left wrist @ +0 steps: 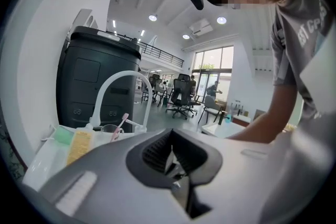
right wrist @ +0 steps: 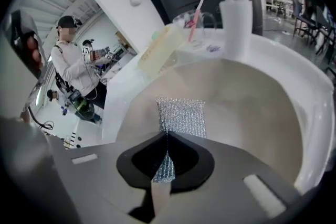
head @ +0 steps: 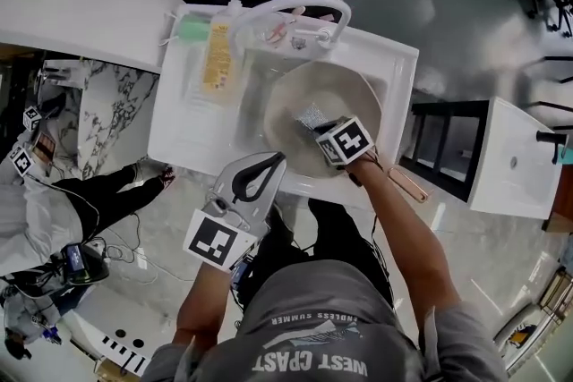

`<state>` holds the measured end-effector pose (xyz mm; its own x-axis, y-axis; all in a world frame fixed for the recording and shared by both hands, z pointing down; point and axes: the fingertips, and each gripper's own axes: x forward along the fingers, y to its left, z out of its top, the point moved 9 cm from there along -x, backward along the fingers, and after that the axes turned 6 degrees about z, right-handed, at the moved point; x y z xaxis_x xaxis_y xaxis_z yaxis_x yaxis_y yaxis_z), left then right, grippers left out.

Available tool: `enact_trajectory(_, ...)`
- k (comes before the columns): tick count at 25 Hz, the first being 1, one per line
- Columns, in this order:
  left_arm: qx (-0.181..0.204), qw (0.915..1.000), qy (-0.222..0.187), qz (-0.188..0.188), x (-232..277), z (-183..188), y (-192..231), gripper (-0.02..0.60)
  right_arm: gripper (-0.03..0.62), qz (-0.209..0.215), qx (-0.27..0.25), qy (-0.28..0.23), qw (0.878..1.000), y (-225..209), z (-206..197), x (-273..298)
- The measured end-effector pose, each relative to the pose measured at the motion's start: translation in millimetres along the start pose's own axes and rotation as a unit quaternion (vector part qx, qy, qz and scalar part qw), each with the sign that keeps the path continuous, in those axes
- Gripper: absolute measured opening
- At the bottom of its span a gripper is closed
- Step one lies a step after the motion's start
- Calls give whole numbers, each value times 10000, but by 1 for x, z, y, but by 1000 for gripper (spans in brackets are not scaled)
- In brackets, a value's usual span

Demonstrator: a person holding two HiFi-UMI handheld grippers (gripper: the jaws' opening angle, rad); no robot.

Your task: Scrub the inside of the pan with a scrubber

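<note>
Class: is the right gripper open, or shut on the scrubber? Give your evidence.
Shut. The right gripper pinches the scrubber: its jaws meet on the silver mesh in the right gripper view.

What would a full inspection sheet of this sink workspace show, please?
Surface: white sink, holding the pan.
Job's things: beige pan in the basin; silver mesh scrubber over its inside.
Clutter: yellow bottle and glass with pink toothbrush, by the faucet.
Grippers: right tongs shut on scrubber; left tongs shut, empty, at the sink's near edge.
Cables: cable on the floor, left.
Surroundings: black bin behind the sink; another person nearby.
</note>
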<state>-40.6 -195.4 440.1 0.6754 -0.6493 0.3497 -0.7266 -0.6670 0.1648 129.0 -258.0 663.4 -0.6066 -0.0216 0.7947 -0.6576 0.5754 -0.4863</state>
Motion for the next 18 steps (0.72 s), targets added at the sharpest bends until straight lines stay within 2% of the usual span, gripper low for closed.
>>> enact_trajectory(4, -10, 9998, 95, -196, 12, 4, -7, 2, 12, -359, 232, -767, 9961, -16, 0, -54)
enact_trajectory(8, 56, 9995, 89, -292, 22, 7, -11, 2, 11, -785, 446, -1344, 9868, -41, -3, -103)
enact_trajectory(12, -8, 9993, 193, -311, 29, 7, -14, 2, 11, -1079, 624, -1680, 9779, -70, -4, -133)
enact_trajectory(18, -39, 9992, 261, -315, 39, 2, -15, 2, 11, -1254, 623, -1954, 9707, -97, 13, -159)
